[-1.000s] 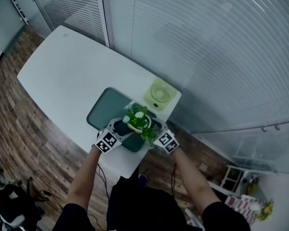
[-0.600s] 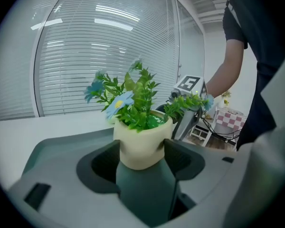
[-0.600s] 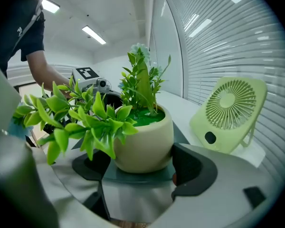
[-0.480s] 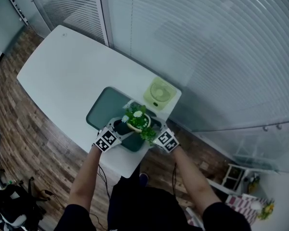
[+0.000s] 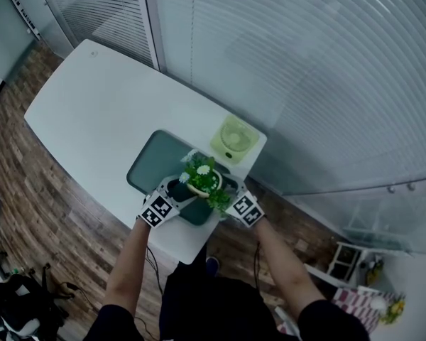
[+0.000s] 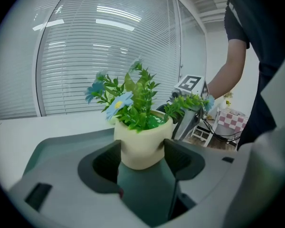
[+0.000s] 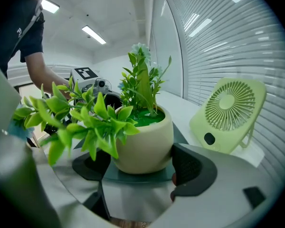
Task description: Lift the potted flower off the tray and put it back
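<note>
At the near end of the dark green tray [image 5: 153,163], close to the edge of the white surface [image 5: 99,112], stands the potted flower [image 5: 202,178], and both claws meet on it from opposite sides. The left claw [image 6: 141,151] is clamped on the cream pot low down, one jaw pressed to each flank. The right claw [image 7: 137,161] grips the same pot the same way, under the trailing leaves. Holding low on the wall keeps the jaws clear of the foliage, and a grip from two sides should stop the rounded pot from tipping. Its base looks to be on the tray, though a slight lift cannot be ruled out. A pale green fan [image 5: 234,139] stands just beyond the tray.
</note>
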